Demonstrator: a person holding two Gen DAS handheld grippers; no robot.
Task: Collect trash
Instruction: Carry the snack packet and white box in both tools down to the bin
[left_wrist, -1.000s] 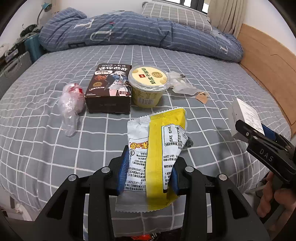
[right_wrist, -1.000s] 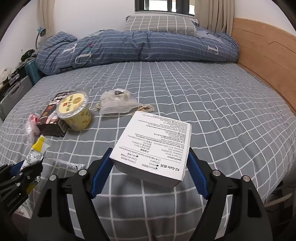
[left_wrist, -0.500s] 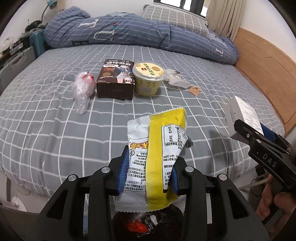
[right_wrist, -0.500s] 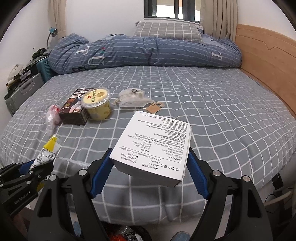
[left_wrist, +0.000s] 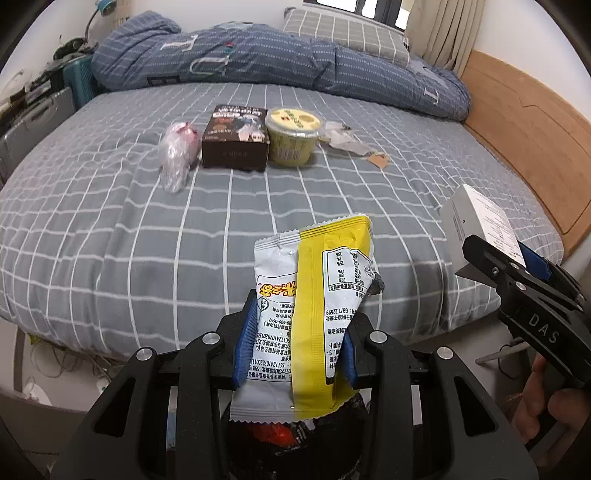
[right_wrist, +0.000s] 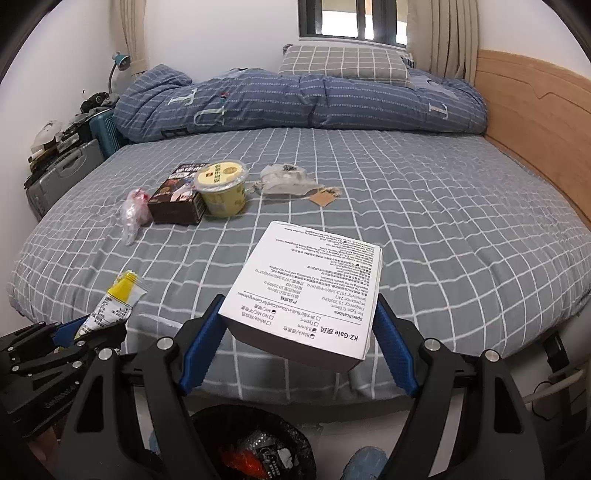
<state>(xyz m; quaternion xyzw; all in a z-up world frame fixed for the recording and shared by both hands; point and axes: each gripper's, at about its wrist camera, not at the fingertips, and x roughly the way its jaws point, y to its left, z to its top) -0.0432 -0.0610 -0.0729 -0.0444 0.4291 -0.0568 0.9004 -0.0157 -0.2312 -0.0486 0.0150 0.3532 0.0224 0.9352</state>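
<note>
Yellow-and-white wrapper (left_wrist: 314, 314) sits clamped in our left gripper (left_wrist: 295, 347), over the near bin (right_wrist: 255, 443). Our right gripper (right_wrist: 295, 343) is clamped on a white box (right_wrist: 306, 295), just off the bed (right_wrist: 443, 221). If we release either one short of the bin's mouth, it lands on the floor. The limp wrapper could drift sideways. Cup (left_wrist: 293, 140), dark box (left_wrist: 236, 140) and bags wait on the far bed.
</note>
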